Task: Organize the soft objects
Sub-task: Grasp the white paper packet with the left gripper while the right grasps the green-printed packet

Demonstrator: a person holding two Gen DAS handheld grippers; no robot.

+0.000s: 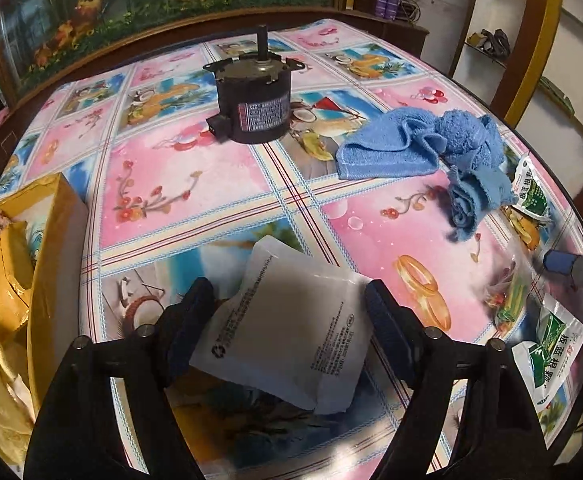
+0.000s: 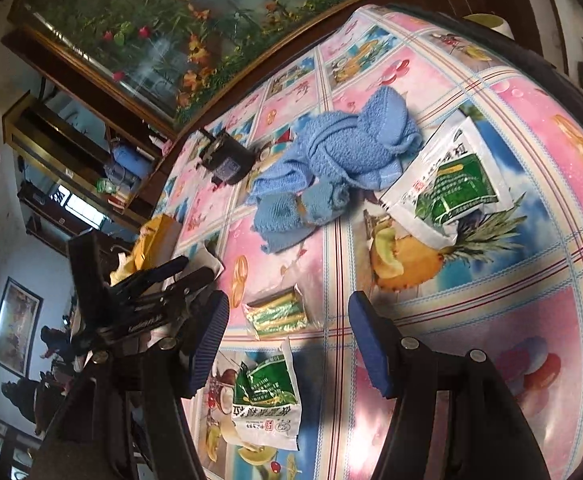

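My left gripper [image 1: 291, 316] points down at the table. A white printed pouch [image 1: 287, 344] lies between its black fingers [image 1: 195, 312], and the pads stand at its edges without pinching it. My right gripper [image 2: 291, 344] hangs open and empty over a green sachet [image 2: 267, 392] and a small clear packet [image 2: 277, 314]. A crumpled blue towel [image 1: 395, 148] [image 2: 347, 148] and a smaller rolled blue cloth [image 1: 471, 200] [image 2: 295, 208] lie toward the table's right. Another green sachet [image 2: 447, 184] lies beside the towel.
A black motor [image 1: 255, 112] stands upright in the middle of the flowered tablecloth [image 1: 163, 168]. An open yellow box [image 1: 47, 240] with yellow wrapping inside sits at the table's left edge. Dark wooden cabinets and a painted glass panel line the far side.
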